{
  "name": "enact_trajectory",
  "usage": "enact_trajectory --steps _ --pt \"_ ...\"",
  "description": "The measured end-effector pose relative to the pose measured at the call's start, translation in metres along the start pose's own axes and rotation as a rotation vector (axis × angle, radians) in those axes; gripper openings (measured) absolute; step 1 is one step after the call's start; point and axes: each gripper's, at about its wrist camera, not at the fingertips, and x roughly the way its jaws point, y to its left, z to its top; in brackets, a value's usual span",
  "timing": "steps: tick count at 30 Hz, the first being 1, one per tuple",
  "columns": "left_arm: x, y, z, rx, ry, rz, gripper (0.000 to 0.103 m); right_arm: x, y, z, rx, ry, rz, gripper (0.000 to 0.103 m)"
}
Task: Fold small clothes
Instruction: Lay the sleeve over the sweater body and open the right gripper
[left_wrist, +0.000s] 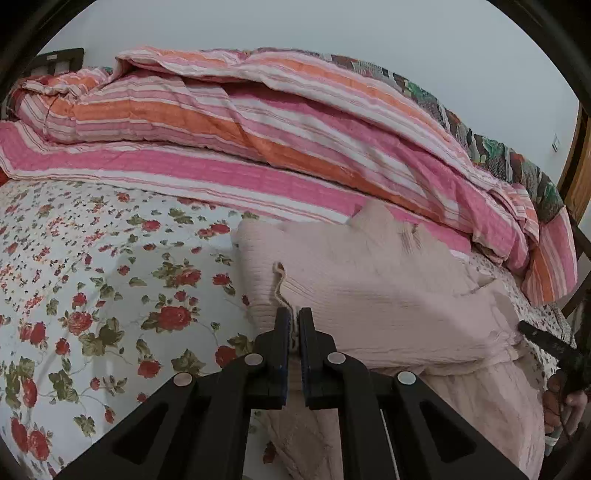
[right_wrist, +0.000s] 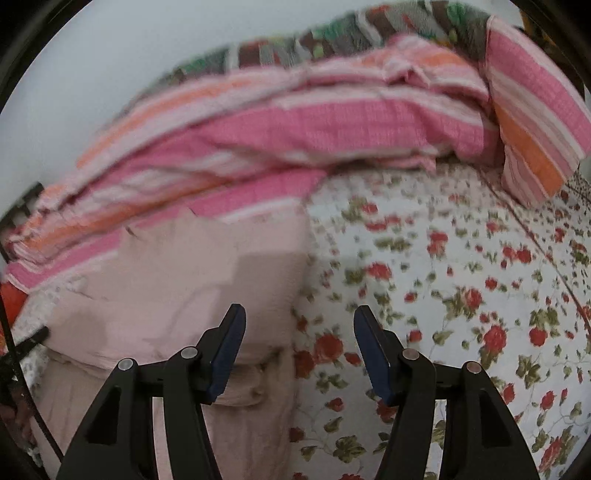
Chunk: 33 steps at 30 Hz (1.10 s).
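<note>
A pale pink knitted garment (left_wrist: 376, 295) lies partly folded on the floral bedsheet (left_wrist: 92, 295). My left gripper (left_wrist: 294, 326) is shut on the garment's near left hem edge, with a strip of knit pinched between the blue pads. In the right wrist view the same garment (right_wrist: 177, 280) lies at the left, and my right gripper (right_wrist: 299, 325) stands open over its right edge, left finger above the knit, right finger above the sheet, nothing pressed between them. That view is blurred. A hand with the other gripper (left_wrist: 554, 350) shows at the left wrist view's right edge.
A bunched pink, orange and white striped quilt (left_wrist: 258, 122) runs along the far side of the bed, just behind the garment. A dark patterned blanket (left_wrist: 491, 147) lies behind it against the pale wall. A striped pillow (right_wrist: 535, 122) sits at the far right.
</note>
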Motion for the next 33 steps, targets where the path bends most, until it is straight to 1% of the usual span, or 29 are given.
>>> enact_trajectory --steps 1,2,4,5,7,9,11,15,17,20,22,26,29,31,33 --pt "0.001 -0.001 -0.001 0.008 0.008 0.01 0.009 0.005 0.0 -0.002 -0.004 0.019 -0.008 0.06" --pt "0.001 -0.003 -0.002 0.014 0.006 0.017 0.01 0.008 0.001 -0.004 -0.009 0.029 -0.013 0.061" --pt "-0.001 -0.006 -0.002 0.034 -0.009 0.024 0.01 0.007 0.0 -0.005 -0.01 0.026 -0.014 0.061" --pt "-0.002 -0.007 -0.002 0.04 -0.014 0.027 0.012 0.007 0.0 -0.005 -0.01 0.026 -0.016 0.061" --pt "-0.003 -0.009 -0.002 0.047 -0.026 0.032 0.023 0.007 0.001 -0.007 -0.018 0.027 -0.022 0.061" --pt "0.003 -0.01 -0.003 0.049 -0.013 0.035 0.028 0.006 0.002 -0.008 -0.023 0.022 -0.023 0.061" --pt "0.012 -0.011 -0.004 0.057 0.026 0.049 0.028 0.004 0.003 -0.008 -0.026 0.016 -0.015 0.061" --pt "0.013 -0.01 -0.005 0.052 0.028 0.044 0.029 0.0 0.002 -0.009 -0.018 0.019 0.03 0.061" --pt "0.015 -0.009 -0.007 0.05 0.037 0.05 0.03 -0.001 0.004 -0.01 -0.023 0.013 0.027 0.061" --pt "0.017 -0.008 -0.008 0.044 0.048 0.052 0.034 0.002 0.005 -0.011 -0.029 0.016 0.012 0.061" --pt "0.019 -0.006 -0.008 0.031 0.061 0.048 0.038 0.003 0.007 -0.009 -0.038 0.026 -0.001 0.061" --pt "0.021 0.0 -0.009 -0.004 0.08 0.013 0.04 0.004 0.009 -0.009 -0.057 0.027 -0.013 0.061" --pt "0.02 -0.003 -0.01 0.01 0.083 0.011 0.045 0.004 0.006 -0.009 -0.046 0.027 -0.001 0.061" --pt "0.019 -0.007 -0.011 0.034 0.089 0.007 0.051 0.002 0.005 -0.01 -0.039 0.023 0.009 0.061" --pt "0.018 -0.009 -0.012 0.048 0.089 0.001 0.053 0.0 0.004 -0.01 -0.034 0.012 0.019 0.061"
